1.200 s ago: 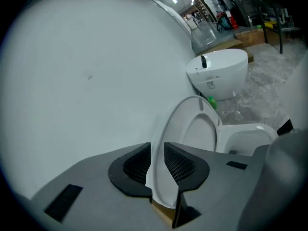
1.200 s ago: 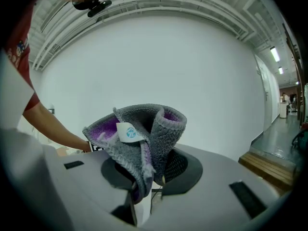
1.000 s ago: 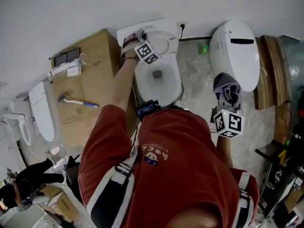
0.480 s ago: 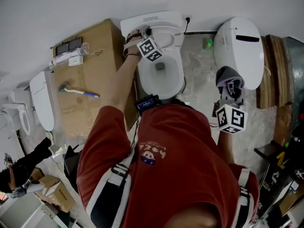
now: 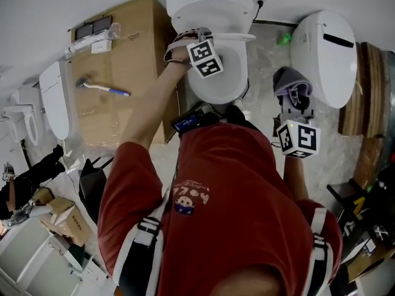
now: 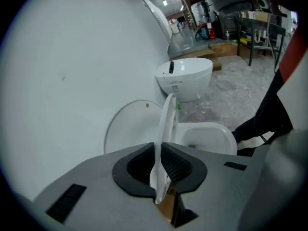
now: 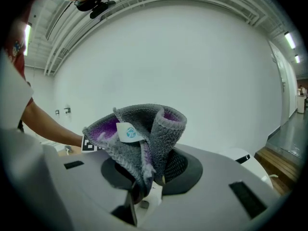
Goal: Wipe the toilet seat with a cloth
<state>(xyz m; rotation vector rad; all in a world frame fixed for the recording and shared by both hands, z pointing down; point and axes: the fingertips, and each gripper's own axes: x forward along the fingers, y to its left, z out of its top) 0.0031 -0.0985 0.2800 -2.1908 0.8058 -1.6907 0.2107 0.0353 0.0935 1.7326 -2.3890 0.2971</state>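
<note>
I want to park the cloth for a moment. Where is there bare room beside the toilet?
The cardboard box top left of the toilet is mostly bare, both sides of the brush; only its far edge is crowded with small items. The floor strip between it and the second toilet is bare except a green thing.

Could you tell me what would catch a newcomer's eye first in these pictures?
The left gripper, whose jaws have just been closing, clamps the white toilet seat edge-on beside the bowl. The right gripper holds a bunched grey-and-purple cloth to the bowl's right.
</note>
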